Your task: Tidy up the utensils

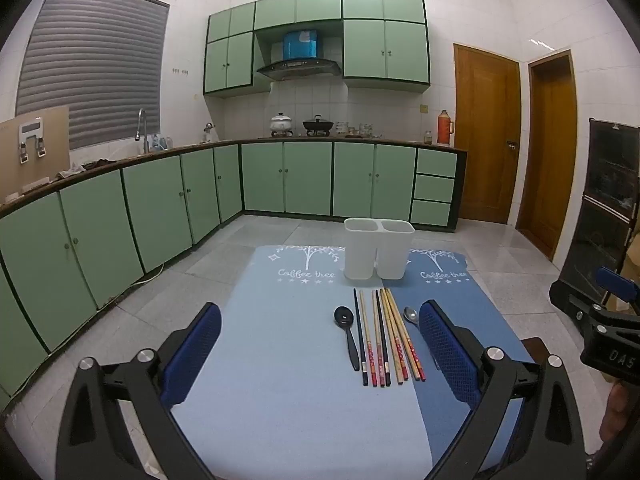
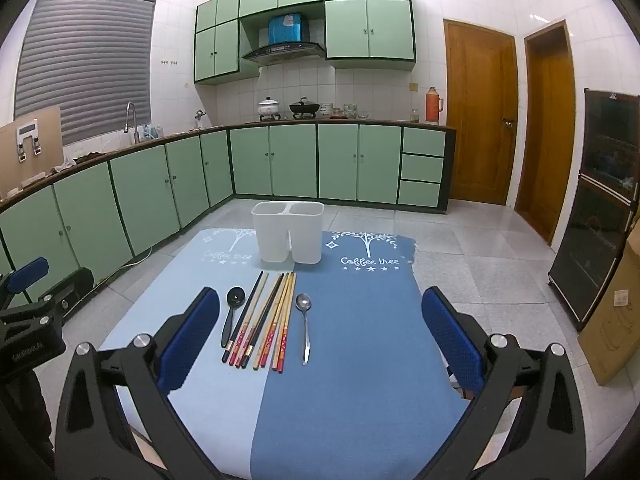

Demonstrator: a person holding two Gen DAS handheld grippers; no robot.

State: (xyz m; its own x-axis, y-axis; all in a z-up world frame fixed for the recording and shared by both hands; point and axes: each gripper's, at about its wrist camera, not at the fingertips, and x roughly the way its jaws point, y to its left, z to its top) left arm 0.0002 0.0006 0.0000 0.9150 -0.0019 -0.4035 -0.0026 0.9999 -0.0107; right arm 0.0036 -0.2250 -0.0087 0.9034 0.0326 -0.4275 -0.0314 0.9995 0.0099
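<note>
Both the left gripper (image 1: 320, 350) and the right gripper (image 2: 320, 334) hover released before the white holder (image 2: 287, 232), and the tightly packed chopsticks (image 2: 264, 318) just before it could scatter if the fingers catch several together.

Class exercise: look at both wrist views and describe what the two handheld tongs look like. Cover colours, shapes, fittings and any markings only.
Both the left tongs and the right tongs have black angular frames with triangular cut-outs and round silver bolts. Each finger carries a blue textured pad. White lettering marks their black bodies, too small to read reliably. No cables or sleeves show.
</note>
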